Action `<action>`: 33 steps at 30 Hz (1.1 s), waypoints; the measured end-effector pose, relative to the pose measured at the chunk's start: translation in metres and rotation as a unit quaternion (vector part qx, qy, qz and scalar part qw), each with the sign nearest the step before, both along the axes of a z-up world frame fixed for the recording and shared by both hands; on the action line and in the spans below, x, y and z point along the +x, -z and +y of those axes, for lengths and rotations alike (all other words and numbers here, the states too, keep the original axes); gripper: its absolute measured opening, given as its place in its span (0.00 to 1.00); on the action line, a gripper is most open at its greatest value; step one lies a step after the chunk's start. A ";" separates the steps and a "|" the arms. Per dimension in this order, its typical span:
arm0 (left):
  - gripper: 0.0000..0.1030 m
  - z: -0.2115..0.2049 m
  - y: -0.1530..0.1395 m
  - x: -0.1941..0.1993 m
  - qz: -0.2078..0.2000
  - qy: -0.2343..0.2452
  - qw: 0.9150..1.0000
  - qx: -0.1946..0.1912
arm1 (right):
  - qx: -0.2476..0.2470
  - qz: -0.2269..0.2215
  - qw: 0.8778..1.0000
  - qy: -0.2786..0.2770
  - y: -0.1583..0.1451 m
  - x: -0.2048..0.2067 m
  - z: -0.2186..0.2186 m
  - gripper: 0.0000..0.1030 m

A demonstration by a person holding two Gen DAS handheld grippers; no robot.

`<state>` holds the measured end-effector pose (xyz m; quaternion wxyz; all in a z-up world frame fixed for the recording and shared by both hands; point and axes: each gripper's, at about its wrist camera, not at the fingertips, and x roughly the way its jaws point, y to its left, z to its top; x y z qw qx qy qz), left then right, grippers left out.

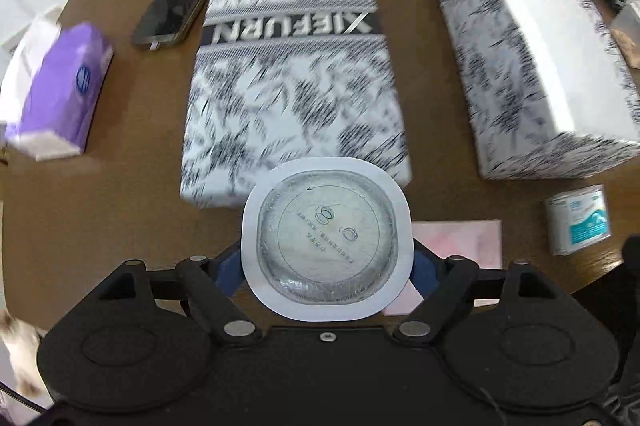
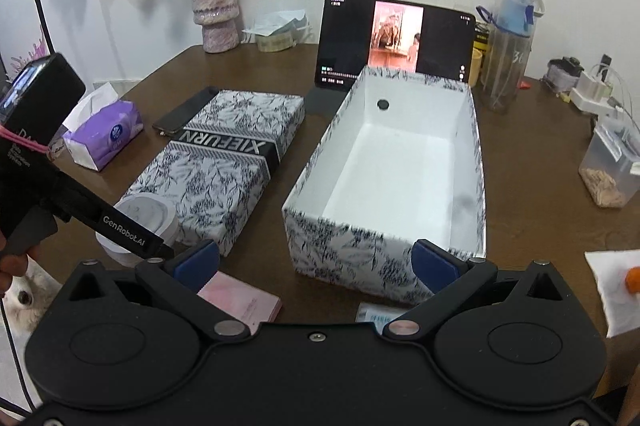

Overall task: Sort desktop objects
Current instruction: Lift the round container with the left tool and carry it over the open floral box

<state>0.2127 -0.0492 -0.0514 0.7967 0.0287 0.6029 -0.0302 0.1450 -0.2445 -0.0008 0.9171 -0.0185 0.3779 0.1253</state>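
My left gripper (image 1: 326, 270) is shut on a round white container (image 1: 326, 238) with a clear lid, held above the table just in front of the patterned box lid (image 1: 292, 66) marked XIEFURN. From the right wrist view the same container (image 2: 144, 222) sits at the lid's near corner (image 2: 224, 162). The open patterned box (image 2: 344, 230) stands to the right with only a small black disc (image 2: 383, 104) inside. My right gripper (image 2: 316, 262) is open and holds nothing, just in front of the box's near wall. A pink notepad (image 2: 244, 300) and a small white-teal box (image 1: 578, 220) lie near the front edge.
A phone (image 2: 184, 114) and a purple tissue pack (image 2: 104, 134) lie left of the lid. Behind the box stand a tablet (image 2: 396, 42), a water bottle (image 2: 510, 38) and a vase (image 2: 214, 12). A plastic tub (image 2: 612, 166) and a napkin (image 2: 616, 286) are at the right.
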 end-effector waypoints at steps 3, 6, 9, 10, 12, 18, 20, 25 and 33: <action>0.77 -0.012 -0.009 0.015 -0.006 0.016 1.000 -0.001 | 0.001 -0.005 1.000 -0.006 -0.008 0.011 -0.006 1.00; 0.77 -0.027 -0.024 0.028 -0.014 0.038 0.999 -0.002 | 0.002 -0.009 1.000 -0.011 -0.015 0.021 -0.013 1.00; 0.77 -0.046 -0.043 0.050 -0.028 0.063 0.998 0.004 | 0.003 -0.014 1.000 -0.017 -0.023 0.032 -0.019 1.00; 0.77 -0.054 -0.050 0.058 -0.033 0.070 0.997 0.005 | 0.003 -0.015 1.000 -0.019 -0.026 0.035 -0.021 1.00; 0.77 -0.069 -0.062 0.076 -0.043 0.082 0.996 0.008 | 0.003 -0.018 0.999 -0.026 -0.031 0.043 -0.027 1.00; 0.77 -0.126 -0.084 0.132 -0.055 0.121 0.991 0.005 | -0.002 -0.008 0.998 -0.059 -0.041 0.089 -0.055 1.00; 0.77 -0.145 -0.085 0.150 -0.057 0.139 0.989 0.007 | -0.005 -0.001 0.998 -0.069 -0.041 0.104 -0.064 1.00; 0.77 -0.187 -0.068 0.191 -0.041 0.176 0.984 0.010 | -0.013 0.020 0.996 -0.091 -0.034 0.137 -0.085 1.00; 0.77 -0.230 -0.019 0.232 -0.001 0.218 0.975 0.038 | -0.011 0.055 0.992 -0.114 -0.011 0.170 -0.106 1.00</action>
